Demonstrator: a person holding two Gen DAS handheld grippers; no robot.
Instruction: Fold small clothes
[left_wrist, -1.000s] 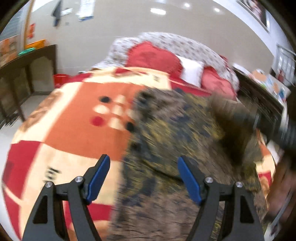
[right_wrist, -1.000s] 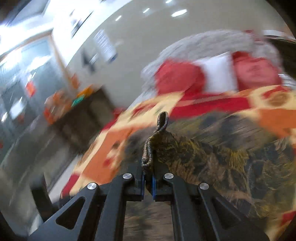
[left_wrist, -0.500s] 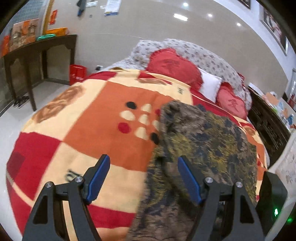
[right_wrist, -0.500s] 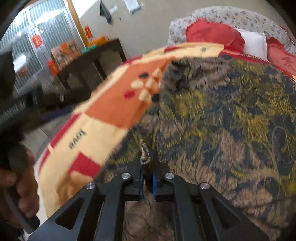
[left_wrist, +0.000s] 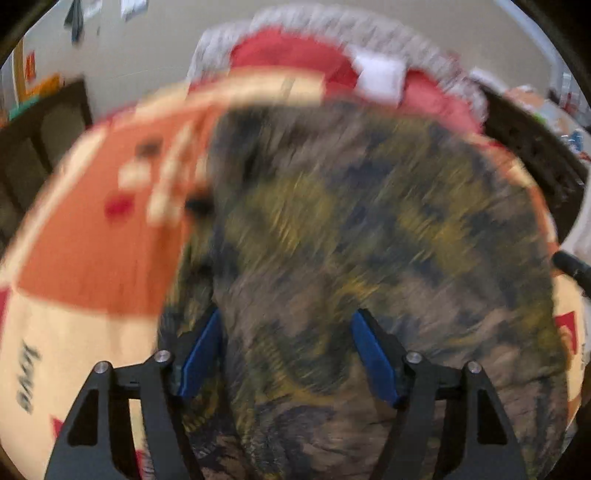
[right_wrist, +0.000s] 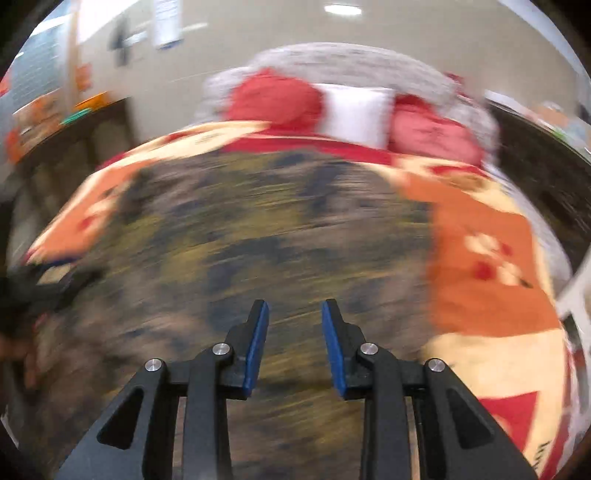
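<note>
A dark garment with a yellow and brown print (left_wrist: 351, 221) lies spread on the bed, blurred by motion in both views. My left gripper (left_wrist: 288, 317) hovers low over its near left part. Its jaws are wide and closing, with a ridge of the cloth lying between the blue pads (left_wrist: 201, 354), which do not press on it. My right gripper (right_wrist: 295, 306) is over the garment (right_wrist: 258, 229) near its front. Its jaws are opening, and nothing is pinched between them.
An orange, cream and red blanket (left_wrist: 92, 258) covers the bed under the garment. Red and white pillows (right_wrist: 354, 110) lie at the headboard. A dark wooden table (left_wrist: 44, 125) stands to the left. The other gripper and a hand (right_wrist: 22, 332) show blurred at the right wrist view's left edge.
My right gripper has let go of the garment's edge, its jaws have parted, and it has swung across the cloth. My left gripper has dropped lower and moved right, onto the garment.
</note>
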